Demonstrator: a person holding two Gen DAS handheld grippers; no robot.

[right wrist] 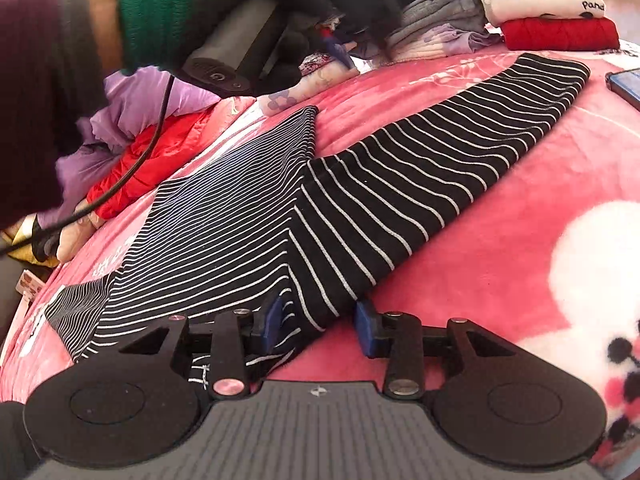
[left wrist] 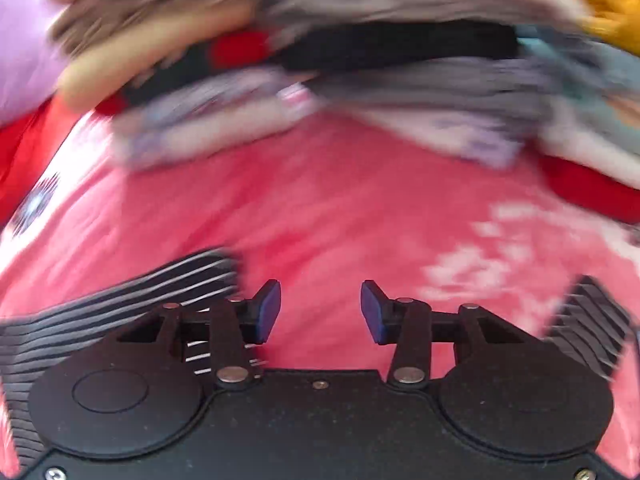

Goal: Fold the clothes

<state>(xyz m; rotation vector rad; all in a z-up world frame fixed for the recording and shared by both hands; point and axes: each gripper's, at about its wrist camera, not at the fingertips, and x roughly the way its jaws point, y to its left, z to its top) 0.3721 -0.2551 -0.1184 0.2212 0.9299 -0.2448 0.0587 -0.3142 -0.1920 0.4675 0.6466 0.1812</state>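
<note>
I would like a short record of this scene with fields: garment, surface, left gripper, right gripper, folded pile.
garment: black striped garment, spread flat, one long part stretching away
surface: pink blanket
left gripper: left gripper open, nothing between its fingers, above the blanket
right gripper: right gripper open, the garment's near edge between its fingers
folded pile: folded clothes stacked at the far right, red one lowest

Bright even light – left view motion-blurred, edges bowed
</note>
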